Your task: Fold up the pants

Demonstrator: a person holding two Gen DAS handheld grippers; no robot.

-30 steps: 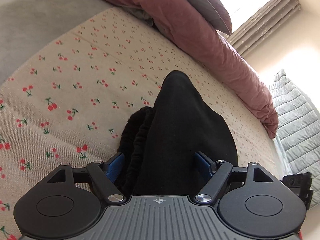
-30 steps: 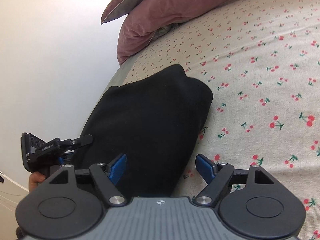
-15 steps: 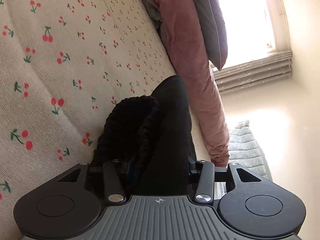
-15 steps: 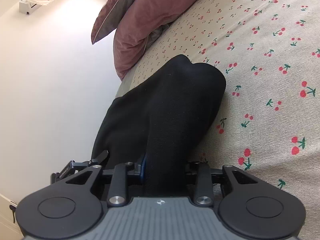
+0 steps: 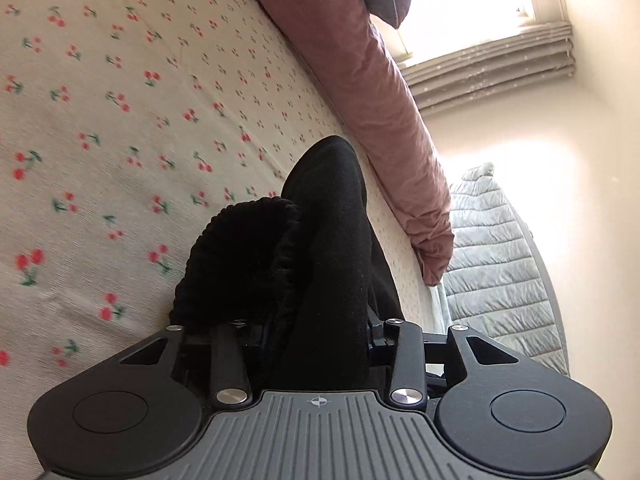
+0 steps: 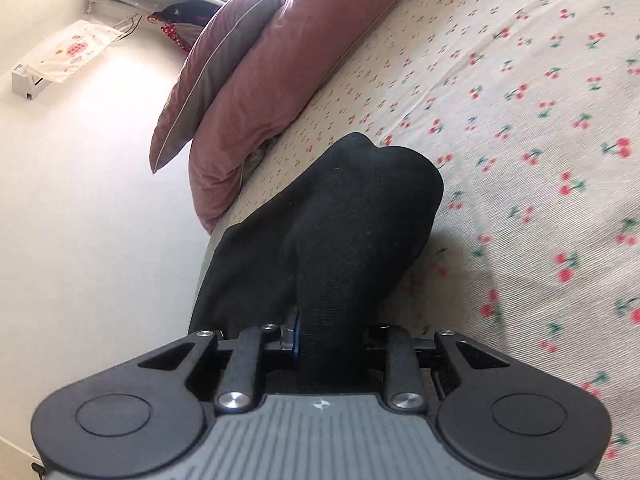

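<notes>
Pants, black and bunched, lie centre frame on the cherry-print bed. Left hand-held gripper and right hand-held gripper have just been closing and each clenches a fabric edge, probably to lift it for folding.

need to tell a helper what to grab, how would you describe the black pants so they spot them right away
Start at the bed sheet printed with red cherries, below the long pink bolster. The black pants lie bunched there, the only plain dark item, with a ribbed elastic waistband.
</notes>
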